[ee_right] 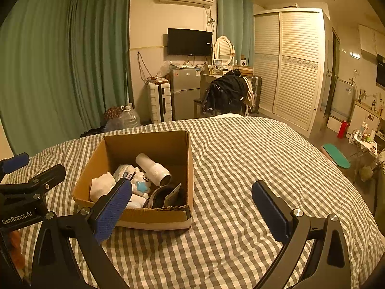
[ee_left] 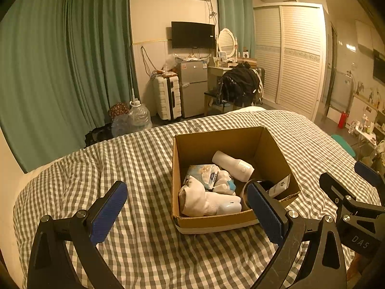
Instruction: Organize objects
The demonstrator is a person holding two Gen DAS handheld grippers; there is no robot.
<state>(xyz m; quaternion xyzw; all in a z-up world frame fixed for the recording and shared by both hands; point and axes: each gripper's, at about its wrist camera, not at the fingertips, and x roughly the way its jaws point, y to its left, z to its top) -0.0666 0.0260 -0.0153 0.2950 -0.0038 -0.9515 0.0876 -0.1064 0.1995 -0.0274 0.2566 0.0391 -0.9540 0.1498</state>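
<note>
A brown cardboard box (ee_left: 216, 142) stands open on the checked bed cover (ee_left: 144, 252). It holds a white cylinder device (ee_left: 233, 166), a tissue pack (ee_left: 204, 172), white socks (ee_left: 199, 200), a white plush toy with a blue star (ee_right: 142, 185), a small white device (ee_left: 228, 207) and a dark round thing (ee_right: 161, 196). My left gripper (ee_left: 187, 214) is open and empty, just in front of the box. My right gripper (ee_right: 192, 209) is open and empty, to the right of the box (ee_right: 144, 144). Each gripper shows at the other view's edge.
The bed (ee_right: 240, 168) fills the foreground. Behind it stand green curtains (ee_left: 72, 60), a white suitcase (ee_left: 168, 96), a small fridge (ee_left: 193, 86), a chair with dark clothes (ee_left: 238, 84), a water jug (ee_left: 139, 115) and a white wardrobe (ee_left: 293, 57).
</note>
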